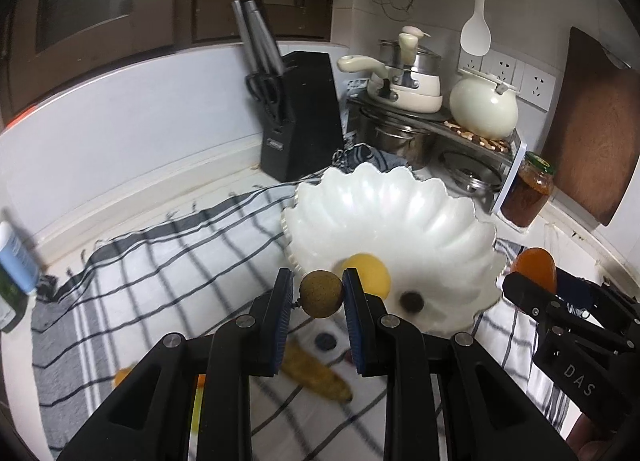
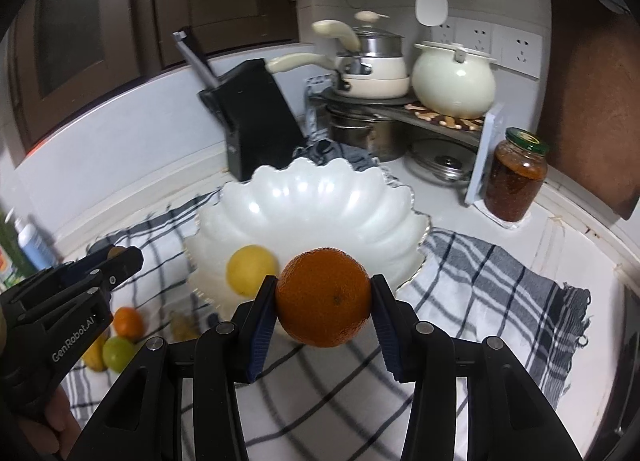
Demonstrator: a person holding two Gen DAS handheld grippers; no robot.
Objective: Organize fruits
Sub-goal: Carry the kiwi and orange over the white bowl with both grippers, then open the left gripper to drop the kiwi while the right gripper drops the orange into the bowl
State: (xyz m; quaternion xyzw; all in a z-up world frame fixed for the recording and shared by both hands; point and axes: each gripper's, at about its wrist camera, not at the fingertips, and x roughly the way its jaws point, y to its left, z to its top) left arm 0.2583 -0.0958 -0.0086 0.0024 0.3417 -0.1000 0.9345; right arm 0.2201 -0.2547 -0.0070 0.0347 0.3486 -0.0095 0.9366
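A white scalloped bowl (image 1: 384, 217) stands on a checked cloth (image 1: 160, 261). In it lie a yellow lemon (image 1: 370, 273) and a small dark round fruit (image 1: 412, 301). My left gripper (image 1: 322, 295) is shut on a small brown round fruit (image 1: 322, 293), just above the bowl's near rim. My right gripper (image 2: 324, 299) is shut on an orange (image 2: 324, 297), held over the near edge of the bowl (image 2: 312, 197); the lemon (image 2: 252, 269) shows behind it. On the cloth lie a mottled banana (image 1: 316, 375), another orange (image 2: 128, 321), a green fruit (image 2: 118, 353) and a yellow fruit (image 2: 94, 357).
A black knife block (image 1: 300, 121) stands behind the bowl. A rack with cream pots and a kettle (image 1: 484, 105) is at the back right. A jar of red sauce (image 2: 516, 181) stands right of the bowl. Bottles (image 1: 16, 257) stand at the far left.
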